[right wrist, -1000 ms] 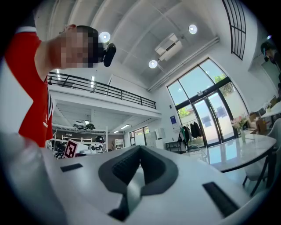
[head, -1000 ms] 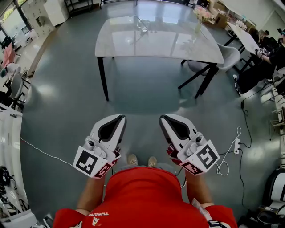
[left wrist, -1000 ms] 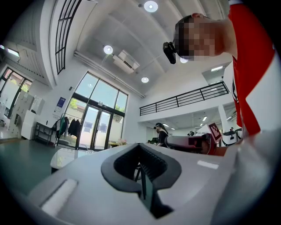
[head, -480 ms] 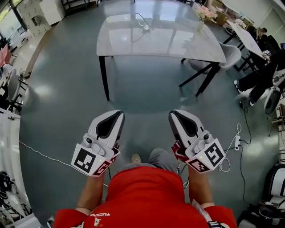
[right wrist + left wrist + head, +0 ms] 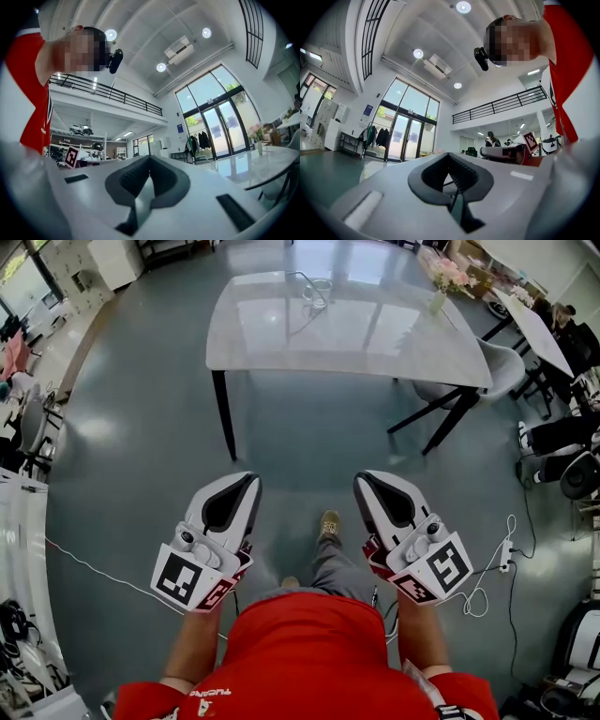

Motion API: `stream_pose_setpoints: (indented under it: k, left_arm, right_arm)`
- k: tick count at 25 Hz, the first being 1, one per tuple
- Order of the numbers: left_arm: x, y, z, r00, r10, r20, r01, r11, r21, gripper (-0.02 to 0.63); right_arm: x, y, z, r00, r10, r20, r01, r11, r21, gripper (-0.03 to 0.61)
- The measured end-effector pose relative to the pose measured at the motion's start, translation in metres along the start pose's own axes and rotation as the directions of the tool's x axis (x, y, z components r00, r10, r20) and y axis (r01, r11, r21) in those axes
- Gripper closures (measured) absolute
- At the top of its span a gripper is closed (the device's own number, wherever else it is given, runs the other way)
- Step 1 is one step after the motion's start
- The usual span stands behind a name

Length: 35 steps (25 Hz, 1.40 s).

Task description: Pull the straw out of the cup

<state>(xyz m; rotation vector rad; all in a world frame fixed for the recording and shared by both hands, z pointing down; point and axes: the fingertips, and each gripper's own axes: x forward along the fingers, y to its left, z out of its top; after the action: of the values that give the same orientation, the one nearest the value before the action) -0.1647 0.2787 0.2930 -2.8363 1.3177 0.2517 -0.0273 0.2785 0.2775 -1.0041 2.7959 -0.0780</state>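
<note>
Two grippers are held low before the person in the head view, side by side, both pointing toward the table (image 5: 281, 352), which stands well apart from them across the floor. The cup (image 5: 319, 292) stands near the table's far edge, about at its middle. It lies ahead and between the left gripper (image 5: 246, 486) and the right gripper (image 5: 370, 486), so I judge neither clearly nearer. The straw is too small to make out, so I cannot tell its long axis. In the left gripper view the jaws are pressed together with nothing between them and point about level; no table shows. In the right gripper view the jaws also meet, empty; the table lies to their right, with a vase of flowers (image 5: 257, 136) on it, and no cup shows.
</note>
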Motion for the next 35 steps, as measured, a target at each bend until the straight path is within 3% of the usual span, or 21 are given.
stream_pose_setpoints:
  k: [19, 26, 35]
  left_arm:
    - [0.248, 0.088, -0.018, 0.993, 0.115, -0.001, -0.115, 0.992, 0.047, 0.609]
    - [0.298, 0.118, -0.027, 0.99, 0.139, -0.024, -0.138, 0.989, 0.052, 0.609]
    - [0.354, 0.158, -0.043, 0.993, 0.113, -0.03, -0.111, 0.992, 0.056, 0.609]
  right_arm:
    - [0.083, -0.264, 0.028, 0.996, 0.087, 0.014, -0.087, 0.996, -0.036, 0.578]
    - [0.108, -0.308, 0.023, 0.995, 0.098, -0.004, -0.098, 0.994, -0.042, 0.578]
    - [0.145, -0.357, 0.018, 0.998, 0.06, -0.024, -0.062, 0.995, -0.074, 0.578]
